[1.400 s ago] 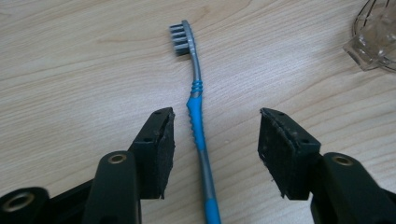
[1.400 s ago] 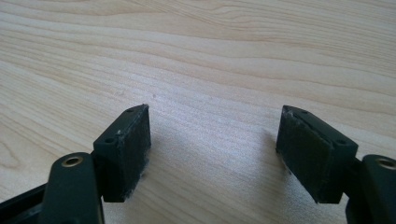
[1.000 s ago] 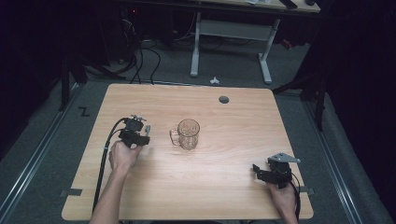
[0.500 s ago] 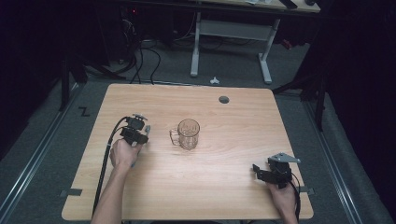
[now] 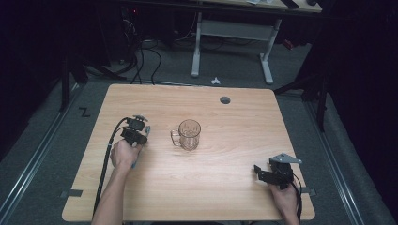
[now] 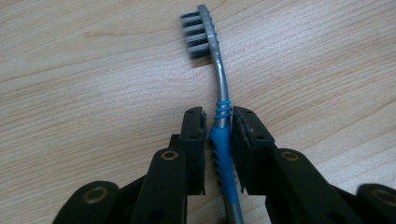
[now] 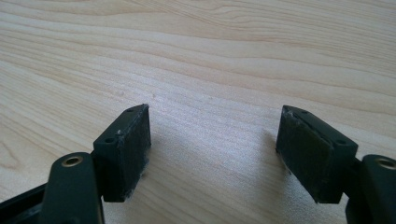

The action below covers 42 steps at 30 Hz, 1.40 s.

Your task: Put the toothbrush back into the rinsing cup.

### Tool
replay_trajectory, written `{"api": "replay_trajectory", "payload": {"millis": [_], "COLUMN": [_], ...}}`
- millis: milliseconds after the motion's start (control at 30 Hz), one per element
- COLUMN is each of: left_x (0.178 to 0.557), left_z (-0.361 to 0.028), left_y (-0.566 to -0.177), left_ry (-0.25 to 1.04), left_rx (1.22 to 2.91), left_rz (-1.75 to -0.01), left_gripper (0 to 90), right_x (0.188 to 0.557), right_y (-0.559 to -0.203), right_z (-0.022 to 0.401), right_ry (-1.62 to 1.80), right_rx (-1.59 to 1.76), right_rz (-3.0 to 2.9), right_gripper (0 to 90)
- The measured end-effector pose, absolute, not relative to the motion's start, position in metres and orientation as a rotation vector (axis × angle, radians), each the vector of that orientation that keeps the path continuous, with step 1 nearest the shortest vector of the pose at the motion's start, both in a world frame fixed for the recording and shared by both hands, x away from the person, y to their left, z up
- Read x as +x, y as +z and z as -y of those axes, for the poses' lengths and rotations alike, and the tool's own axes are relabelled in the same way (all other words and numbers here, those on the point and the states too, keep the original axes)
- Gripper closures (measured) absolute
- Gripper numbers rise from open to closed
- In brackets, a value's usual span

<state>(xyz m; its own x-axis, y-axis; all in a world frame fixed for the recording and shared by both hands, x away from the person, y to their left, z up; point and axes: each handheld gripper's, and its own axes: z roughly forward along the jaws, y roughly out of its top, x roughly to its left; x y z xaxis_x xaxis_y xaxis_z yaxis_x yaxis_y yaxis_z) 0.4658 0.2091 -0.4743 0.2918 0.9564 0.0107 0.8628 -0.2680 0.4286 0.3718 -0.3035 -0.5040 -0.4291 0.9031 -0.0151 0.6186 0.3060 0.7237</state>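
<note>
Toward the left edge of the worktop (image 5: 225, 187), your left gripper (image 6: 218, 122) has just been closing its jaws, and the toothbrush (image 6: 219, 93) sits between them: in the left gripper view both pads press against the blue ribbed part of the handle, so you are grasping it there. Its grey neck curves away beyond the jaws to a head of grey bristles, which lies close over the bare wood; whether the head touches the surface cannot be told. From the high view, your left gripper (image 5: 135, 131) is just left of the clear glass mug (image 5: 188, 134), which stands upright near the middle of the worktop with its handle turned toward that gripper. Close to the near right corner, your right gripper (image 5: 263, 172) rests low over the wood, and its own view shows the right gripper (image 7: 212, 140) released, jaws spread wide with only wood grain between them.
</note>
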Motion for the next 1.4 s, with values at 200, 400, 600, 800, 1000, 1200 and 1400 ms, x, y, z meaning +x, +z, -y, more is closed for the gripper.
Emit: {"api": "replay_trajectory", "payload": {"millis": [200, 400, 600, 800, 1000, 1200, 1400], "left_x": [0.467, 0.467, 0.467, 0.465, 0.461, 0.457, 0.454], "left_z": [-0.211, -0.212, -0.213, -0.211, -0.213, -0.213, -0.213], "left_y": [-0.474, -0.474, -0.474, -0.470, -0.463, -0.456, -0.450], "left_ry": [0.364, 0.361, 0.361, 0.362, 0.365, 0.372, 0.367], "left_rx": [2.218, 2.211, 2.205, 2.187, 2.167, 2.161, 2.106], "left_rz": [-1.642, -1.642, -1.645, -1.625, -1.607, -1.588, -1.571], "left_gripper": [78.8, 79.3, 79.6, 79.8, 79.8, 79.9, 80.1], "right_x": [0.372, 0.372, 0.372, 0.372, 0.372, 0.372, 0.372], "right_y": [-0.504, -0.504, -0.504, -0.504, -0.504, -0.504, -0.504], "right_z": [0.303, 0.303, 0.303, 0.303, 0.303, 0.303, 0.304], "right_ry": [0.912, 0.912, 0.911, 0.911, 0.912, 0.912, 0.913], "right_rx": [1.354, 1.354, 1.354, 1.354, 1.354, 1.353, 1.352], "right_rz": [-2.157, -2.157, -2.158, -2.158, -2.158, -2.157, -2.158], "right_gripper": [26.5, 26.5, 26.5, 26.5, 26.5, 26.5, 26.5]}}
